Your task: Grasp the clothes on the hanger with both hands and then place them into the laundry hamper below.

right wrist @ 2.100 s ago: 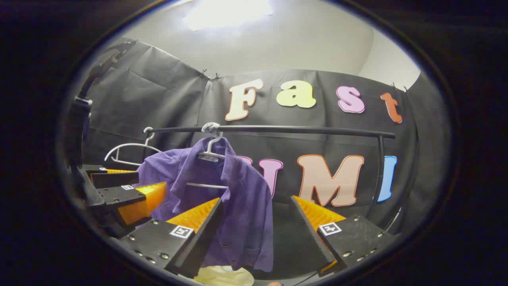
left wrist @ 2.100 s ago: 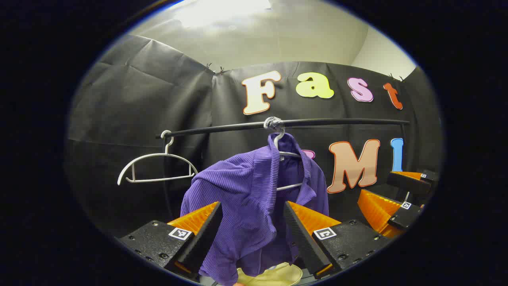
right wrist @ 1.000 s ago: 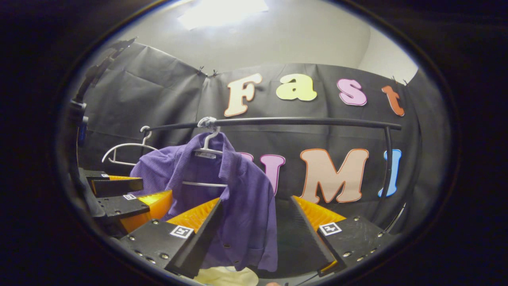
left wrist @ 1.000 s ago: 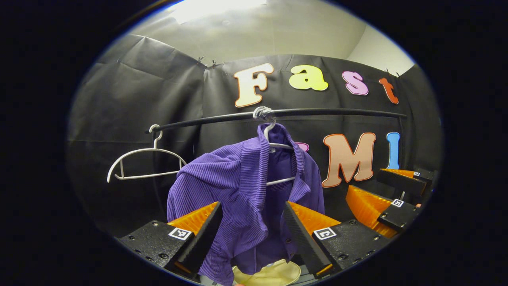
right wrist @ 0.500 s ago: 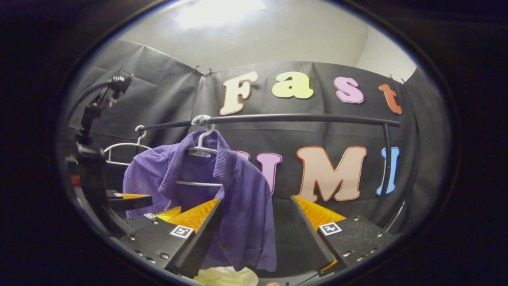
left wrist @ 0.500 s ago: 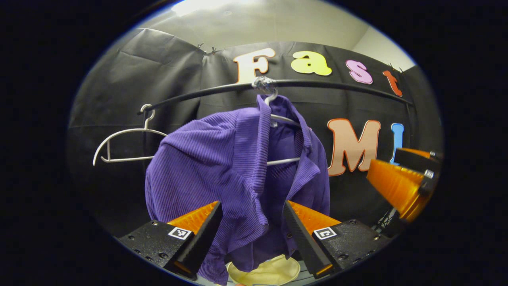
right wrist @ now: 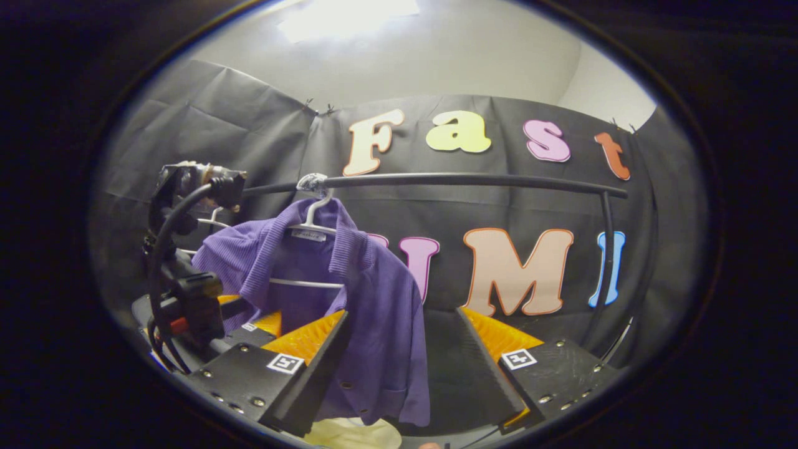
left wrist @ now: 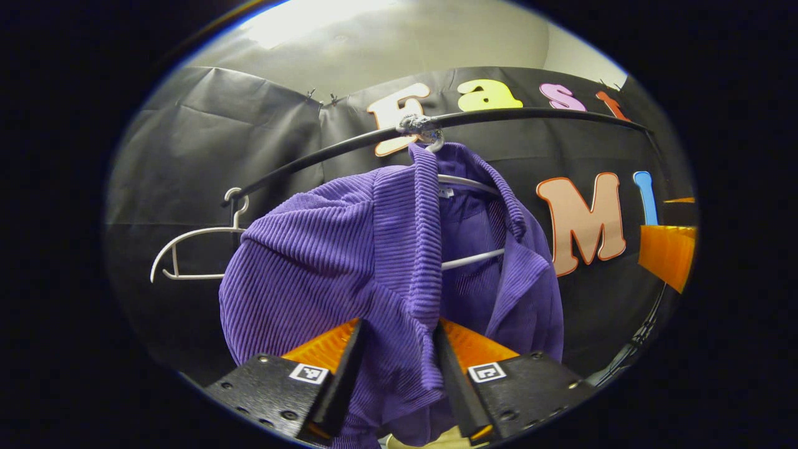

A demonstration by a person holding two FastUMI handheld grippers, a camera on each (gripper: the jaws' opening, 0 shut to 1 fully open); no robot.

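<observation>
Fabric of a purple ribbed knit shirt (left wrist: 349,249) hangs from a white wire hanger (left wrist: 464,259) hooked near the middle of a black horizontal rail (left wrist: 511,115), and its long axis runs straight down toward a pale yellow hamper rim (right wrist: 349,433) glimpsed under the hem. In the left gripper view the left gripper (left wrist: 393,349) has its two fingers drawn in on either side of the shirt's front placket fold, and the cloth bunches between them; they look pressed on it, though full contact is hard to confirm. In the right gripper view the right gripper (right wrist: 399,340) stands with its fingers wide apart, holding nothing, the shirt's free edge lying just inside its left-hand finger and slightly beyond the tips. So the left hand is nearer and already on the garment; the right one seems to need a short reach forward and toward the shirt. An empty white hanger (left wrist: 187,249) hangs at the rail's end.
</observation>
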